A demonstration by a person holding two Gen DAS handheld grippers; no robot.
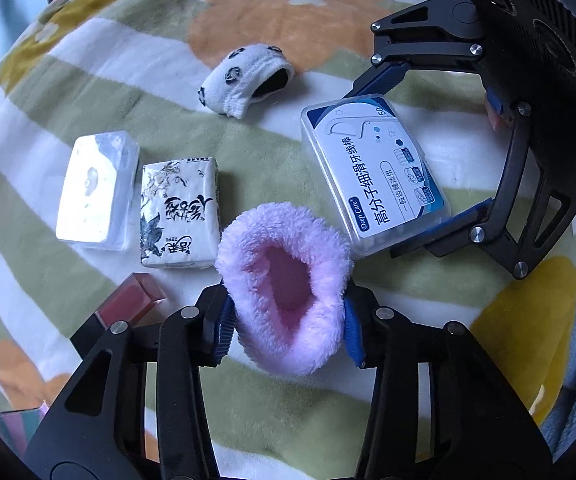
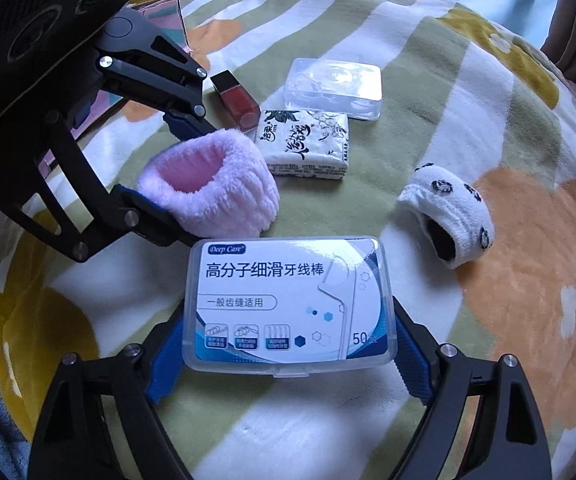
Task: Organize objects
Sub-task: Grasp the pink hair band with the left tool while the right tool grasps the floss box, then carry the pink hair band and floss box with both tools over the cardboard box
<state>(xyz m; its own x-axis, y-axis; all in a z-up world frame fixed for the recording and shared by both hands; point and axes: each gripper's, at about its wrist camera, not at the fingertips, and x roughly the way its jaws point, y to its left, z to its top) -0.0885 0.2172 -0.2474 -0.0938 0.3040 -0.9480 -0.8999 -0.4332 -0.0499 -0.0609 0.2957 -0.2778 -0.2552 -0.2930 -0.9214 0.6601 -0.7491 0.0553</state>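
From your left wrist camera, your left gripper [image 1: 286, 320] is clamped on the fluffy pink cuff [image 1: 286, 286], both blue pads pressed into its pile and its opening facing the lens. Just beyond the jaws to the left lie a tissue pack [image 1: 180, 212] and a clear plastic case [image 1: 96, 192], with a red bottle [image 1: 134, 300] close beside the left finger; a rolled white sock [image 1: 246, 80] sits well ahead. To the right, your right gripper [image 1: 428, 164] straddles the floss pick box [image 1: 374, 172]. From your right wrist camera, that box [image 2: 288, 304] lies flat between the open jaws (whether the pads touch its ends can't be told). The cuff [image 2: 212, 188] stands ahead and left, pinched by your left gripper [image 2: 160, 168]; the sock [image 2: 452, 216] lies ahead to the right on the flowered blanket [image 2: 536, 280].
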